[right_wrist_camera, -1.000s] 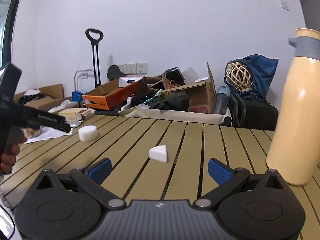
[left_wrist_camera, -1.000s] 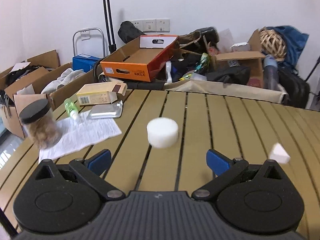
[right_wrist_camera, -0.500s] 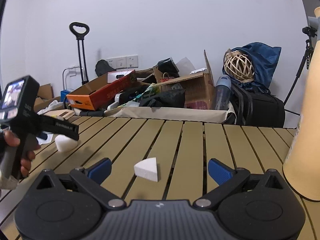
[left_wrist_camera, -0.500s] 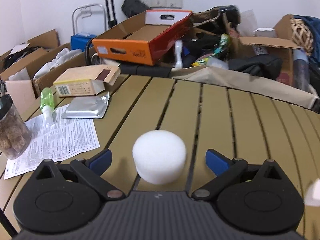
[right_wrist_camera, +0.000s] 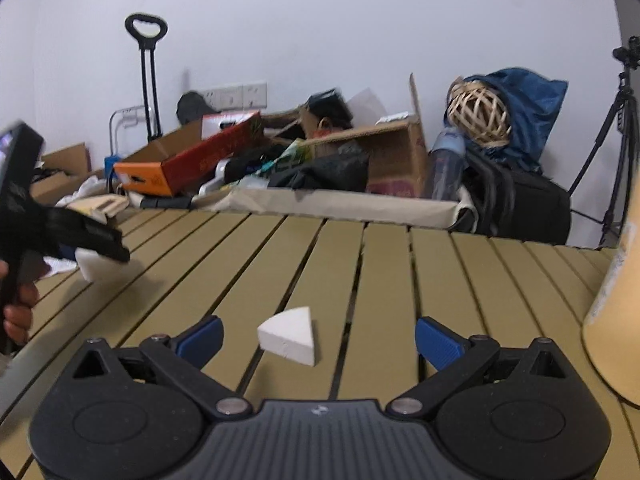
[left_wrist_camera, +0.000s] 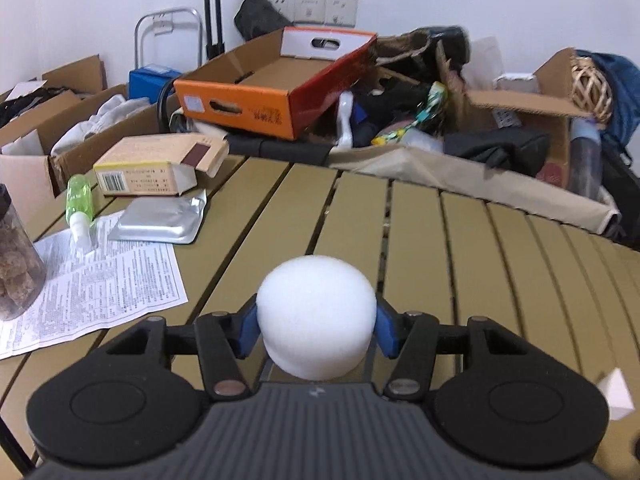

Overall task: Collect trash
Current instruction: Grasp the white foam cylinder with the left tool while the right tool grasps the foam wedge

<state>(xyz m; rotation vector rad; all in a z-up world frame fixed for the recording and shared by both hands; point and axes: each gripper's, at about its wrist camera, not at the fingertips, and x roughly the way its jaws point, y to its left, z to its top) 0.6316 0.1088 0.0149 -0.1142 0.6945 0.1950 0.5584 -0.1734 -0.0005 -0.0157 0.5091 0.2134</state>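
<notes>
Foam disc: white, round, on the slatted table, clamped between both blue pads of the left gripper, whose jaws have just been closing onto it.
Foam wedge: white, on the table, between the right gripper pads, touching neither.
Right gripper: jaws wide, nothing held.
Printed sheet: at 9 o'clock of the disc, well apart.
Foil pouch: at 10 o'clock.
Green bottle: lying at the sheet's far edge.
</notes>
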